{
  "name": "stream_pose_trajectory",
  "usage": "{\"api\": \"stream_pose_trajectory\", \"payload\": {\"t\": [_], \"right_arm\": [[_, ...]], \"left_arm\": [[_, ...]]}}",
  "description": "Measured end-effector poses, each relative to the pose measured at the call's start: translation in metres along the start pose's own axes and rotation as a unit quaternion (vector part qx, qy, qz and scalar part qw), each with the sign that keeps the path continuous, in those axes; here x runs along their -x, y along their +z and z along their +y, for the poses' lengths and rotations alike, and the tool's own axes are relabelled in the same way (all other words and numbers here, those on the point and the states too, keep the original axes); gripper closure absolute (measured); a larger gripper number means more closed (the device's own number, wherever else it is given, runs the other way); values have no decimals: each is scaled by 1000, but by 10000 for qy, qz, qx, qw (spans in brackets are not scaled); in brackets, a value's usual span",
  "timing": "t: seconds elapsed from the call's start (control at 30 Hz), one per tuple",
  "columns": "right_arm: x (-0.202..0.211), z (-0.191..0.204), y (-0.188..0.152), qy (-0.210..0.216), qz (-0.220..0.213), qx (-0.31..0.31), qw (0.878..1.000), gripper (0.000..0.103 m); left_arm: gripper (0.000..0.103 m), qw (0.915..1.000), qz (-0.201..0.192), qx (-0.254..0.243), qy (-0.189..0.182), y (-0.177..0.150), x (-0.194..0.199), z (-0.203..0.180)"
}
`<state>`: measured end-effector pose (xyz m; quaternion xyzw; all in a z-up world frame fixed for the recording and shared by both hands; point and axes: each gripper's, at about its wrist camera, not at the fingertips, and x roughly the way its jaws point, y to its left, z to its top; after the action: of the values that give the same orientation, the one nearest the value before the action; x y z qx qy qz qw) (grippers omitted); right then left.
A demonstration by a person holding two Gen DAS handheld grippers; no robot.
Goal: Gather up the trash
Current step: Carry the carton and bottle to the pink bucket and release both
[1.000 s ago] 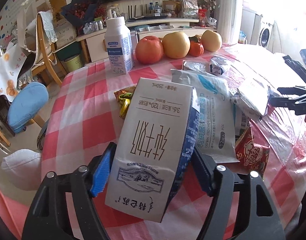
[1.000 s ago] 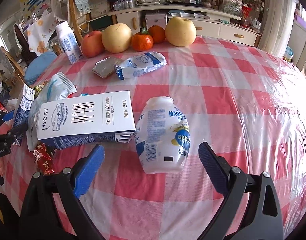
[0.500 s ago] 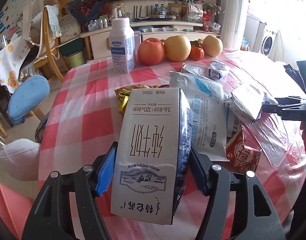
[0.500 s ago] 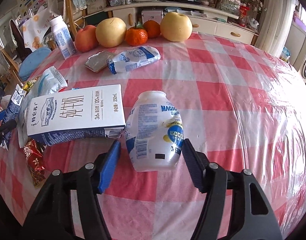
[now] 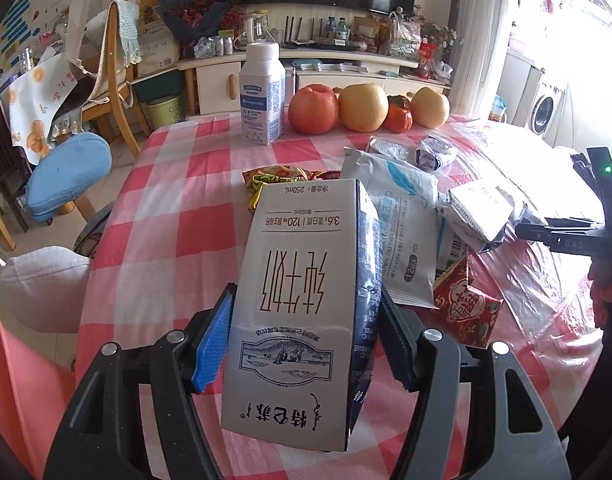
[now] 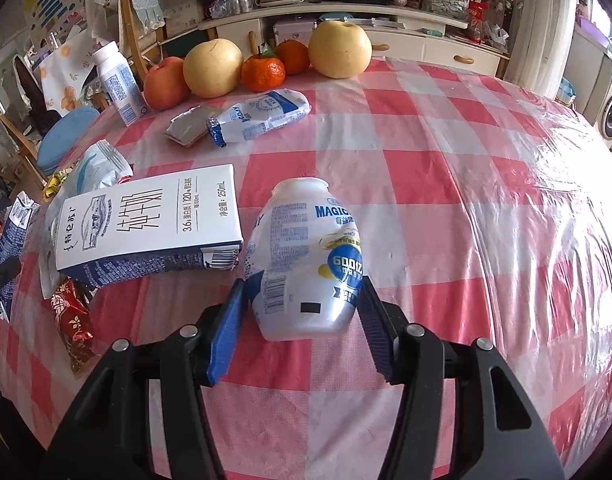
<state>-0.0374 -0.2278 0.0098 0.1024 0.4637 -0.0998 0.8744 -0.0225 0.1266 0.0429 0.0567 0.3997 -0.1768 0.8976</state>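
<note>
2 milk cartons (image 6: 146, 224), 1 bottle (image 6: 306, 256) | left gripper (image 5: 302, 344) clamps a carton | right gripper (image 6: 302, 324) pinches bottle base

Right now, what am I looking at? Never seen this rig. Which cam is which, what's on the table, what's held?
No robot arm here: a person carries a handheld two-finger gripper in each hand, each with a fisheye camera looking out along its fingers, so there are two pictures, one per gripper.

In the left wrist view, the left gripper is clamped on a white 250 ml milk carton. In the right wrist view, the right gripper grips a crumpled white plastic drink bottle.

The table has a red-and-white checked tablecloth under clear plastic. On it lie a second milk carton, a red snack wrapper, a squashed blue-and-white bottle, a white wipes pouch, an upright white bottle, and fruit: an apple, pears and oranges.
</note>
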Motion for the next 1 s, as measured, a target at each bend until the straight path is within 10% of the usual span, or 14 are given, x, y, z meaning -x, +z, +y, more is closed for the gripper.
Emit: {"api": "stream_pose_trajectory", "payload": {"t": [0.5,1.0], "right_arm": [[38,-8,-7,-219,-535,-278,9979,47],[76,38,-7,161,-1034,52,9945,47]], "left_arm": [[36,9956,-460,776,255,-10,38,9],[36,9715,-1028,1739,1242,-14,74,50]]}}
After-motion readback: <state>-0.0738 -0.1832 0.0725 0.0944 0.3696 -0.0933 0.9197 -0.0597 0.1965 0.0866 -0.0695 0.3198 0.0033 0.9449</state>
